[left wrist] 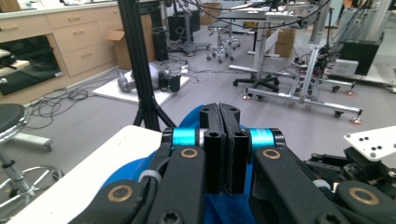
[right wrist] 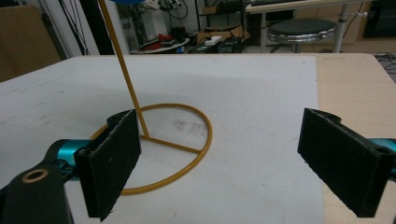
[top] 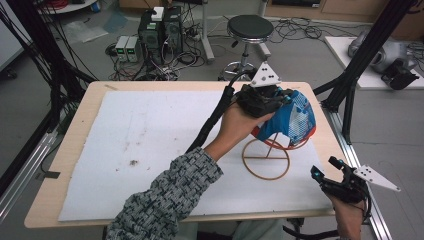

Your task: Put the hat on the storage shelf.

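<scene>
Room's a lab w/ grey floor, cables all over, 2 PC towers (top: 161, 30) at 12 o'clock and a black stool (top: 249, 27) just behind the table. Wooden table (top: 75, 135) is mostly covered by a white foam sheet (top: 150, 145), a bit scuffed and dirty near the middle.

On the sheet around 3 o'clock there's a gold wire stand (top: 266, 159) w/ a ring base, and a blue cap (top: 292, 117) sits on top of it.

Person's left arm in a patterned sleeve (top: 170, 197) reaches diagonally across to the cap. Left gripper (top: 265, 97) is on the cap's near side, jaws pressed together; can't tell if any fabric's caught between them. Right gripper (top: 330, 170) hangs at 5 o'clock by the table edge, jaws spread wide, nothing in them, pointed at the stand's base.
</scene>
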Demonstrator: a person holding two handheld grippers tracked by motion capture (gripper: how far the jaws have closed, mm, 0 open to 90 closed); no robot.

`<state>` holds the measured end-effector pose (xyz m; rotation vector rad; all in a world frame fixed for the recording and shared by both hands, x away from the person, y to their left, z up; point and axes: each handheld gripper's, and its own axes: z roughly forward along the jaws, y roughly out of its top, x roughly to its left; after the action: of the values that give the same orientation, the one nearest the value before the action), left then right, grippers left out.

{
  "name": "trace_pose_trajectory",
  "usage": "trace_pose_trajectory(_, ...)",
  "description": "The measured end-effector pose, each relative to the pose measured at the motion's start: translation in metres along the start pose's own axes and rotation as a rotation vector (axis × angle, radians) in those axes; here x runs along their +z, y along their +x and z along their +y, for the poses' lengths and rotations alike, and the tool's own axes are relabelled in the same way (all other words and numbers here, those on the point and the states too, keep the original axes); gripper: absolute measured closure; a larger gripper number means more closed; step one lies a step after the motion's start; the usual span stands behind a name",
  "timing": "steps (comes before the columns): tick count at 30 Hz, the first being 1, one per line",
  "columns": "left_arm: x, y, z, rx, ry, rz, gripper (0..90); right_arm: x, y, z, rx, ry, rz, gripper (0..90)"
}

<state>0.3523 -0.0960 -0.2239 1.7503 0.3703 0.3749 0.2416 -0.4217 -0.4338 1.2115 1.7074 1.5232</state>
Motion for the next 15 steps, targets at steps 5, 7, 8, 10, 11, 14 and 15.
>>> trace_pose_trajectory(5, 0.0003, -0.0041, -0.0022, -0.008, -0.008, -0.005, 88.0, 0.0, -0.0005, 0.0001, -0.01, 0.003, -0.001, 12.3)
trace_pose_trajectory(7, 0.0002, -0.0046, -0.0015, -0.006, -0.009, -0.006, 88.1, 0.0002, -0.0006, -0.0001, -0.011, 0.004, 0.0, 12.3)
trace_pose_trajectory(8, 0.0005, -0.005, -0.0016, -0.016, -0.013, -0.012, 88.0, 0.0004, -0.0005, -0.0001, -0.01, 0.003, 0.0, 12.4)
trace_pose_trajectory(10, 0.0007, -0.0058, -0.0013, -0.016, -0.012, -0.014, 88.0, 0.0003, -0.0003, 0.0, -0.01, 0.005, 0.001, 12.4)
trace_pose_trajectory(11, 0.0004, -0.006, -0.0007, -0.019, -0.018, -0.015, 88.1, 0.0003, -0.0004, 0.0, -0.01, 0.005, 0.001, 12.3)
trace_pose_trajectory(14, 0.0005, -0.0065, 0.0014, -0.049, -0.042, -0.025, 88.1, 0.0007, -0.0003, -0.0003, -0.003, 0.005, 0.003, 12.4)
trace_pose_trajectory(15, 0.0008, -0.0074, 0.0025, -0.053, -0.046, -0.03, 88.0, 0.0008, -0.0005, -0.0003, -0.007, 0.003, 0.004, 12.3)
